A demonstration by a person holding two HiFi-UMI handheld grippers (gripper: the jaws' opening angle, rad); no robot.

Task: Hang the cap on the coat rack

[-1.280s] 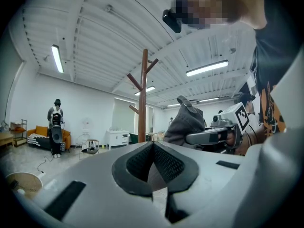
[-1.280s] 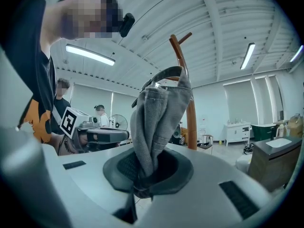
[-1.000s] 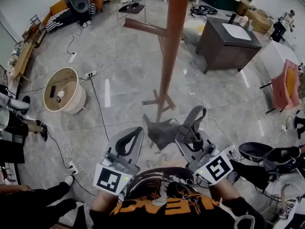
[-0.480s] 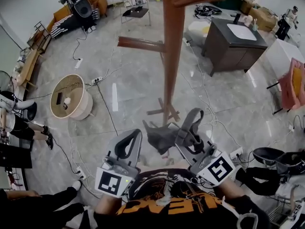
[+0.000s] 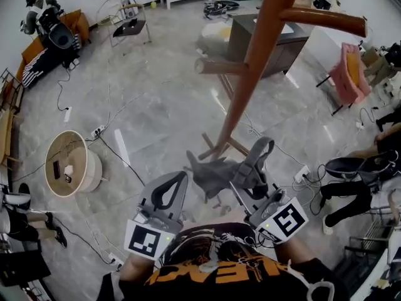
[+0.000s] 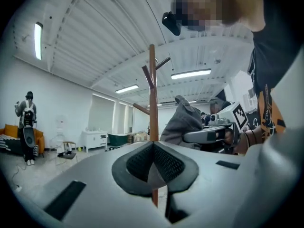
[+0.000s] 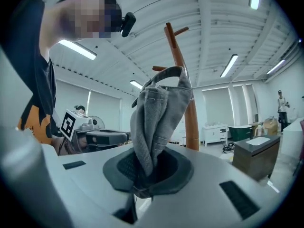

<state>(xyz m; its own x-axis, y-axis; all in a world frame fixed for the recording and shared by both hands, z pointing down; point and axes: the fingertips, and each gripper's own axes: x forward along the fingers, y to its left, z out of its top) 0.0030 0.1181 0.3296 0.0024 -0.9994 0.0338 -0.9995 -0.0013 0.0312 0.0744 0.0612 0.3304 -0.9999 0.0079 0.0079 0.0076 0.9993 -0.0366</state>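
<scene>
A tall wooden coat rack (image 5: 250,74) rises from the floor just ahead of me, with one peg (image 5: 326,21) reaching right and another (image 5: 219,64) reaching left. My right gripper (image 5: 250,168) is shut on a grey cap (image 5: 213,175), which hangs off its left side near the rack's foot. In the right gripper view the cap (image 7: 159,113) stands up out of the pads (image 7: 123,167), with the rack (image 7: 183,80) behind it. My left gripper (image 5: 175,184) is shut and holds nothing. Its pads (image 6: 166,163) meet in front of the rack's pole (image 6: 152,94), with the cap (image 6: 183,122) to the right.
A round wooden side table (image 5: 69,165) stands at the left, with cables trailing over the marble floor. A dark sink cabinet (image 5: 276,39) is behind the rack, and a pink chair (image 5: 348,64) is further right. A seated person's legs (image 5: 351,187) are at the right edge.
The room has swung round in the head view, and the rack's pole now slants to the upper right with its pegs nearer. Both grippers keep their place in view. The cap stays clamped.
</scene>
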